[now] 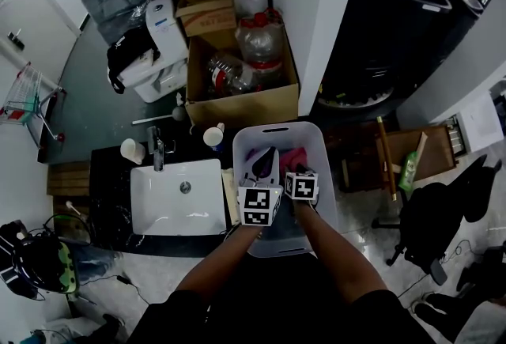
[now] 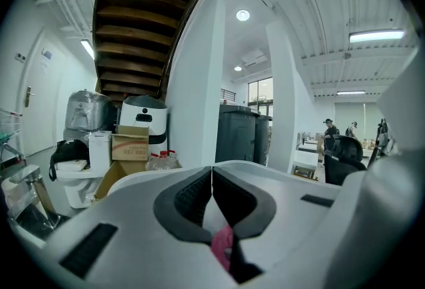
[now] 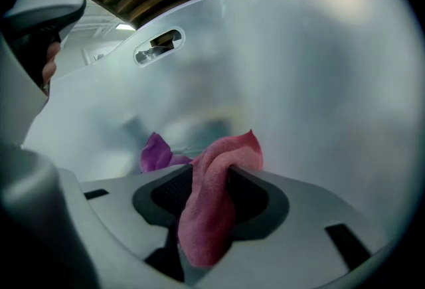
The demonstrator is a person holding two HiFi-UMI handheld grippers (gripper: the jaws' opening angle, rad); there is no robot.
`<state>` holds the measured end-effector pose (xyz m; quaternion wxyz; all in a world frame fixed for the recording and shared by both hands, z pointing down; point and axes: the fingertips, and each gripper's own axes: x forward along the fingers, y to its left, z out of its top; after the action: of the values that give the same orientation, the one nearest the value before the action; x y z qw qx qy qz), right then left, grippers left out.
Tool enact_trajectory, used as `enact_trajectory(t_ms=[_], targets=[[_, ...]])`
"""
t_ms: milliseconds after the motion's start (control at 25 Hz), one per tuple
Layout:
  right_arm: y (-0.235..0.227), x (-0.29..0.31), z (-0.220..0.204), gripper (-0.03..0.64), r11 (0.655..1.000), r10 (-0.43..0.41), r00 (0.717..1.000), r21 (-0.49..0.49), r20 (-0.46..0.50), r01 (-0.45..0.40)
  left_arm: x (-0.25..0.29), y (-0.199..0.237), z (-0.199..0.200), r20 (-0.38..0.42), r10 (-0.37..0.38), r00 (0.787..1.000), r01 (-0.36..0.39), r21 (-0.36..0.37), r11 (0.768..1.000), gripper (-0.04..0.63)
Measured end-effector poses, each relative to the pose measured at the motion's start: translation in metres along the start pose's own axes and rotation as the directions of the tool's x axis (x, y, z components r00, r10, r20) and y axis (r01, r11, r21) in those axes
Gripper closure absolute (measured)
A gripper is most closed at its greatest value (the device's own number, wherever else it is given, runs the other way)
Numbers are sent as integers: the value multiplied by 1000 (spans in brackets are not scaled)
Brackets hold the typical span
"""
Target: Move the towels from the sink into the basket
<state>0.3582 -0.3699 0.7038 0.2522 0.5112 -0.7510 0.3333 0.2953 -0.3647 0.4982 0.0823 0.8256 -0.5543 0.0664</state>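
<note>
Both grippers hang inside the white basket (image 1: pixel 277 127), right of the white sink (image 1: pixel 178 196), whose basin shows only its drain. My right gripper (image 3: pixel 211 178) has a pink towel (image 3: pixel 216 208) draped loosely between its parted jaws, low against the basket wall (image 3: pixel 265 68). A purple towel (image 3: pixel 156 151) lies on the basket floor just beyond it. In the head view the pink towel (image 1: pixel 294 156) shows ahead of the right gripper (image 1: pixel 299 168). My left gripper (image 2: pixel 212 178) is shut, tips touching, with a sliver of pink towel (image 2: pixel 222 248) seen below them; it sits left of the right one (image 1: pixel 265 167).
A cardboard box of plastic bottles (image 1: pixel 241 73) stands behind the basket. A faucet (image 1: pixel 158 149) and two cups (image 1: pixel 133 150) (image 1: pixel 214 135) sit at the sink's back edge. A dark chair (image 1: pixel 443 216) is at the right, a helmet (image 1: pixel 39 263) on the floor at left.
</note>
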Motion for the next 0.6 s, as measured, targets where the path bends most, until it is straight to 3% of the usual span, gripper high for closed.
enact_trajectory(t_ms=[240, 600], targets=[[-5, -12, 0, 390, 997, -76, 997, 11, -23, 76, -5, -1, 1, 24, 2, 1000, -2, 13, 1000, 581], [32, -43, 35, 382, 999, 44, 994, -6, 97, -44, -16, -3, 20, 69, -1, 998, 1, -8, 1000, 581]])
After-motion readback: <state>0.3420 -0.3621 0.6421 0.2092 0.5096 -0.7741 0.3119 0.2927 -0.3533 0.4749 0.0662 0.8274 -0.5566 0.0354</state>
